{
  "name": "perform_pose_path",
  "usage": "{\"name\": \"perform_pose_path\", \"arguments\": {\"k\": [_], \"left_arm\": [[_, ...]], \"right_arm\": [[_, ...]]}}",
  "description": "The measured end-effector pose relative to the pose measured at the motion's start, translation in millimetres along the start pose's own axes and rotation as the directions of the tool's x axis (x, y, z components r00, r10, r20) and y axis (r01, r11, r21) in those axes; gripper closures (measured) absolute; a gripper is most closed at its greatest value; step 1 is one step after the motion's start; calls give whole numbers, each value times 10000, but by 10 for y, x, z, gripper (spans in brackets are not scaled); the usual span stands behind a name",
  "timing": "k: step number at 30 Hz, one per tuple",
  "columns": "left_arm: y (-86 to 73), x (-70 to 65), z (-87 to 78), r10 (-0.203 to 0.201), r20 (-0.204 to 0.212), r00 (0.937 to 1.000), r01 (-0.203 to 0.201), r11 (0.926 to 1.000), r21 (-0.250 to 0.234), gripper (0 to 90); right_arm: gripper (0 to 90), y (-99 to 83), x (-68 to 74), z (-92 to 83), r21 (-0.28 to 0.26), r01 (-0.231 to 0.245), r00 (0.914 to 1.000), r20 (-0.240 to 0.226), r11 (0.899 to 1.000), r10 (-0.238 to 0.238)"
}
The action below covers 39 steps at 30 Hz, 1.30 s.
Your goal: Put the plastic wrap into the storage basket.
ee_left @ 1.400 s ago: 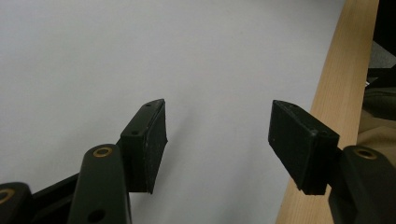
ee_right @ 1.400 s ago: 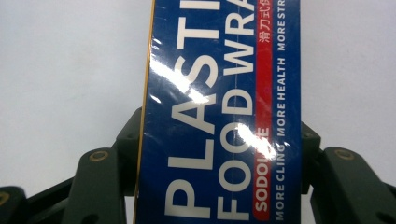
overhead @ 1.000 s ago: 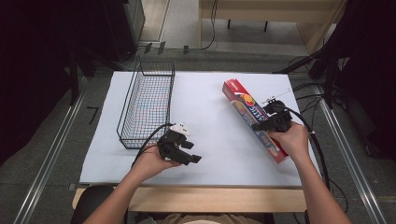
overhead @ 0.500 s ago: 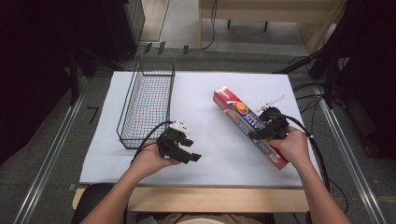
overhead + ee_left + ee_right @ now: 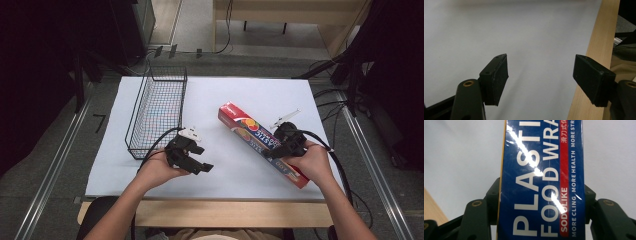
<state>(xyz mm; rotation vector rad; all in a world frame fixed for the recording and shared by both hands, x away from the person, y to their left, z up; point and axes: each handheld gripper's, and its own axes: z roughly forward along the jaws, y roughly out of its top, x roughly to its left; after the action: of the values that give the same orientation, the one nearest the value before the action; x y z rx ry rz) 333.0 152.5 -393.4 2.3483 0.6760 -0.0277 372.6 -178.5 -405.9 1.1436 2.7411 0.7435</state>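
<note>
A long red and blue box of plastic food wrap (image 5: 247, 131) lies slantwise on the white table sheet (image 5: 240, 95). My right gripper (image 5: 280, 149) is shut on it around its middle. In the right gripper view the box (image 5: 541, 157) runs up between the two jaws, which press on its sides. My left gripper (image 5: 206, 159) rests at the front left of the sheet, pointing right. Its jaws have just been opening, and in the left gripper view the pads (image 5: 496, 75) stand wide apart with just white sheet between them.
A black wire basket (image 5: 155, 107) with nothing in it stands lengthwise at the left of the sheet, just beyond my left hand. The wooden front edge of the table (image 5: 225, 212) runs below both hands. Cables (image 5: 345, 170) trail off to the right.
The box has shifted left and a little nearer along with my right gripper. The left hand has stayed in place.
</note>
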Motion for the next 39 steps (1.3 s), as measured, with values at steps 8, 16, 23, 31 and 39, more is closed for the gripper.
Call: {"name": "perform_pose_path", "arguments": {"k": [8, 16, 23, 31, 39], "left_arm": [[3, 4, -86, 156, -221, 9996, -158, 9998, -101, 288], [6, -24, -146, 471, -317, 9984, -476, 9988, -143, 287], [26, -46, -158, 720, -381, 9967, -724, 9973, -85, 285], [76, -88, -179, 1000, -417, 9941, -1006, 9948, -130, 278], [154, -157, -157, 1504, -39, 9886, -1502, 9880, 350, 279]], "right_arm": [[419, -43, 131, 22, 85, 943, 9944, -490, 9955, -938], [418, -85, 254, 42, 156, 1849, 9782, -992, 9826, -1825], [418, -117, 397, 69, 220, 2978, 9469, -1341, 9544, -2923], [418, -116, 506, 75, 216, 3689, 9155, -1809, 9292, -3593], [418, -130, 595, 106, 96, 4386, 8779, -2182, 8986, -4262]]}}
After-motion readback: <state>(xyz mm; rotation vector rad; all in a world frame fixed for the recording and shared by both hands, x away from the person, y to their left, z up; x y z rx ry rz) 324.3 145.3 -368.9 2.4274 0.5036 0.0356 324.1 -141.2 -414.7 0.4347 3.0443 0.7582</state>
